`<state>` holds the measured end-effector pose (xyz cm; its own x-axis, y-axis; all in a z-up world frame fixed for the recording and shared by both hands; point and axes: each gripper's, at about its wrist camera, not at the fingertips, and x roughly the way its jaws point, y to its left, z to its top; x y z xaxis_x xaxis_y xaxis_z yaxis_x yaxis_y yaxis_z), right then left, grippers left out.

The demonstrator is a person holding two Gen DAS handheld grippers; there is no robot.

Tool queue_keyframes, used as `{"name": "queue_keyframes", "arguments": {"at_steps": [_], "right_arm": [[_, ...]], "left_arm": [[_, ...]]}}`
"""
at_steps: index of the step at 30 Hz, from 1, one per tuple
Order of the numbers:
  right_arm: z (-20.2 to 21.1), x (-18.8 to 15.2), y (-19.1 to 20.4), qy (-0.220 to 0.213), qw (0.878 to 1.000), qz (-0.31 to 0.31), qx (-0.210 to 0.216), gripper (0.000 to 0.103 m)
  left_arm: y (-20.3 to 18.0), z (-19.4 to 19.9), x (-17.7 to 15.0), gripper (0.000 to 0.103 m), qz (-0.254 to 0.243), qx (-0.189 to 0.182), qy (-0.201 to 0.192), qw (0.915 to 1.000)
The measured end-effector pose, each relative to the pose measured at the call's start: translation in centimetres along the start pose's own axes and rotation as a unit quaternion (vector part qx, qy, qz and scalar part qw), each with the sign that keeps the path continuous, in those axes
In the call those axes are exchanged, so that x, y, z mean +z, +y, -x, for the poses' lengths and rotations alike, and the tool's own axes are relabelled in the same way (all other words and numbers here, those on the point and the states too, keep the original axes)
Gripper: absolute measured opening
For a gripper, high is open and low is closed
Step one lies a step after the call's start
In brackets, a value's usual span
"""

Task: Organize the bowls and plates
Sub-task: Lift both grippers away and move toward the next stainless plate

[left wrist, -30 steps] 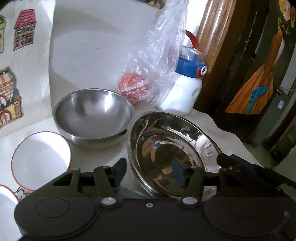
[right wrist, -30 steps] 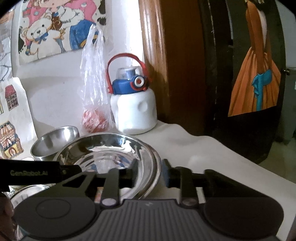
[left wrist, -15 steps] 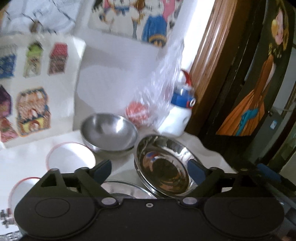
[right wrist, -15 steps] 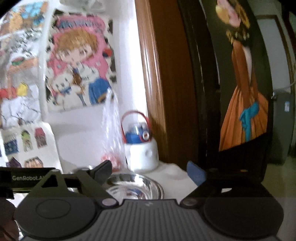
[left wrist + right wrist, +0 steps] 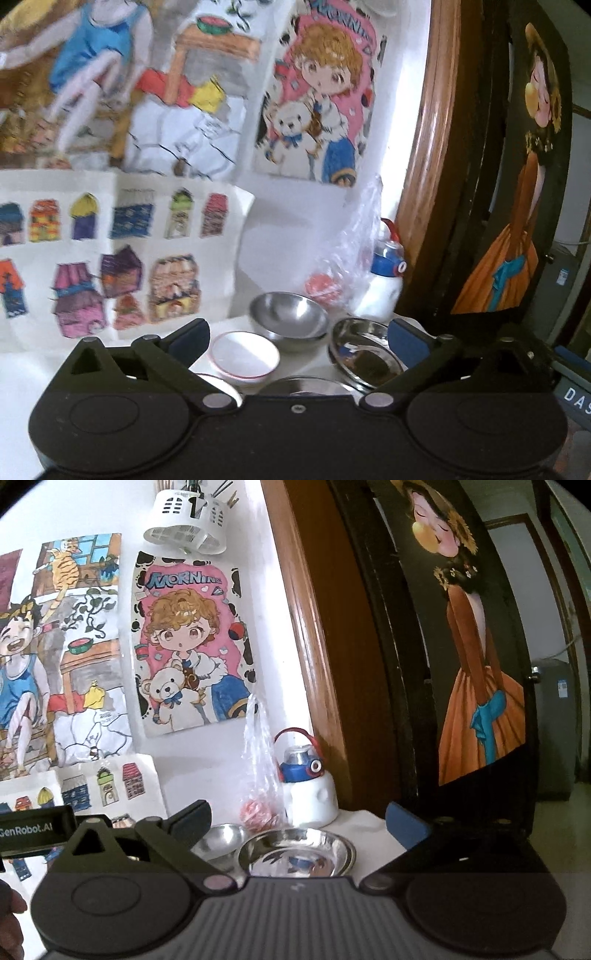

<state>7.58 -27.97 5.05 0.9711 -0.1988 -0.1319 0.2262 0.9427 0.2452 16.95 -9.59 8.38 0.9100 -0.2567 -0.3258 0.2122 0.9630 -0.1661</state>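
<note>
— Both tongs, left tongs and right tongs, have just opened wide and hold nothing?
— Yes. Steel plate lies on tabletop at twelve o'clock; steel bowl at eleven.

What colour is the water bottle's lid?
The bottle's lid is blue with a red handle; clearest in the right wrist view.

steel bowl behind ceramic bowl, steel plate right (beside both)
</note>
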Motion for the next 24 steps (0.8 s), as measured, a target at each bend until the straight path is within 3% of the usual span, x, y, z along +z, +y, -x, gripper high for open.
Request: {"name": "queue_keyframes", "arguments": {"at_steps": [4,12,24], "right_arm": [[1.5,-0.9,0.7,0.005,1.0,-0.001,-0.005,0.103],[3.0,-3.7,3.3,0.005,0.997,0.067,-0.028,0.103],[0.5,-7.9,1.3,0.135,0.991,0.005,-0.01,0.103]], "left_arm": [[1.0,2.1,-0.7,0.102,-0.01,0.011,-0.009,0.9998],[3.3,4.3,-3.6,0.102,-0.025,0.044,0.009,0.9987],[6.2,1.9,-7.7,0.102,0.046,0.05,0.108,0.9918]]}}
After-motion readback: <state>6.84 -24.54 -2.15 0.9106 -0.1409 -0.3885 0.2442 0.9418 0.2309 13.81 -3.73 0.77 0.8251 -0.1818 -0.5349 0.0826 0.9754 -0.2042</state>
